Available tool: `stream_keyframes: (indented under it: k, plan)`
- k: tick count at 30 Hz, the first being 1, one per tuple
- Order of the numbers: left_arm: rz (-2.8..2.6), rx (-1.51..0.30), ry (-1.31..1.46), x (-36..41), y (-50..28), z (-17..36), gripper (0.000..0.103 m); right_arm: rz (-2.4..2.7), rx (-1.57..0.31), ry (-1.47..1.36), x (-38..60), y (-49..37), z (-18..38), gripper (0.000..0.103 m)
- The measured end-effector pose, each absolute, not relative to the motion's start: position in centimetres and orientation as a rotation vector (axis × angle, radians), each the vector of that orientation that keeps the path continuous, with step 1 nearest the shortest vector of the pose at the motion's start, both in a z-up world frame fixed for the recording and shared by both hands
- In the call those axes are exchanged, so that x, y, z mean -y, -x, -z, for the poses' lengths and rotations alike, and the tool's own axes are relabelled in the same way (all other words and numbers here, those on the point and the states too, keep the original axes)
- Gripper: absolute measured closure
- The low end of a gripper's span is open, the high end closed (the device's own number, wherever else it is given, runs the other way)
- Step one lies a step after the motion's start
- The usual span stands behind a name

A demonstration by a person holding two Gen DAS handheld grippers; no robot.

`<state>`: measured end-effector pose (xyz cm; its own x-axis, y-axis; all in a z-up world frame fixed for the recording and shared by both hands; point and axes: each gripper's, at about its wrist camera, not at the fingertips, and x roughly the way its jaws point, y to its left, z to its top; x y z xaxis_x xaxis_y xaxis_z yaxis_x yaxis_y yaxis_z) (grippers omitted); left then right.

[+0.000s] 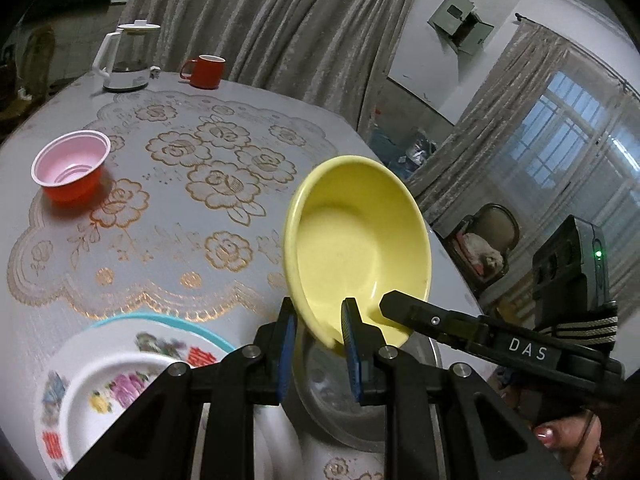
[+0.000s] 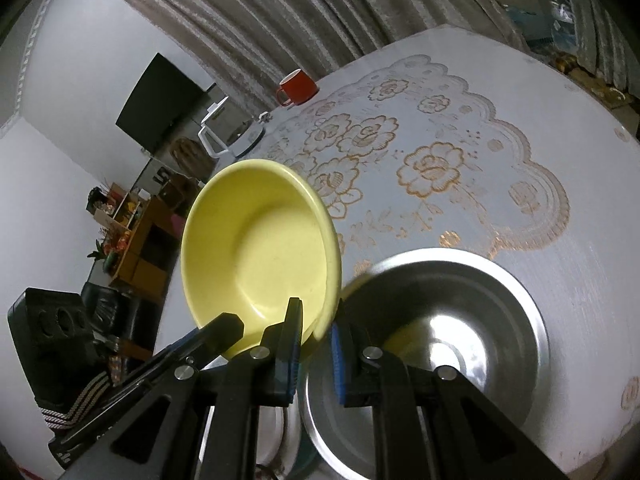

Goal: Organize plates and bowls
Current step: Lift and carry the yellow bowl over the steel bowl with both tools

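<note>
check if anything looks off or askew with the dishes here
The yellow bowl is tipped steeply on edge in the air, not flat on the table. The left gripper and right gripper both pinch its near rim above the steel bowl. Nothing looks spilled or broken.

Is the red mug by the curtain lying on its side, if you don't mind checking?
No, the red mug stands upright on the table, its open rim facing up.

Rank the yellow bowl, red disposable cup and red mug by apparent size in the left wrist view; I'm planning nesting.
1. yellow bowl, though it is nearest the camera
2. red disposable cup
3. red mug, farthest away, so its true size against the cup is unsure
</note>
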<state>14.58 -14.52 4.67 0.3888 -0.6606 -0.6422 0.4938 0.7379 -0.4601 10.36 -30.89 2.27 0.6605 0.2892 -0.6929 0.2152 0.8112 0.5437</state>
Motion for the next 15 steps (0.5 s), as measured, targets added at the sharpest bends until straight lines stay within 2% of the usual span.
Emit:
stream_keyframes:
  k: [15]
  plan:
    - [0.808, -0.973, 0.173, 17.4, -10.4, -2.1, 0.080, 0.019, -0.849, -0.671, 32.8, -5.0, -0.7, 0.091]
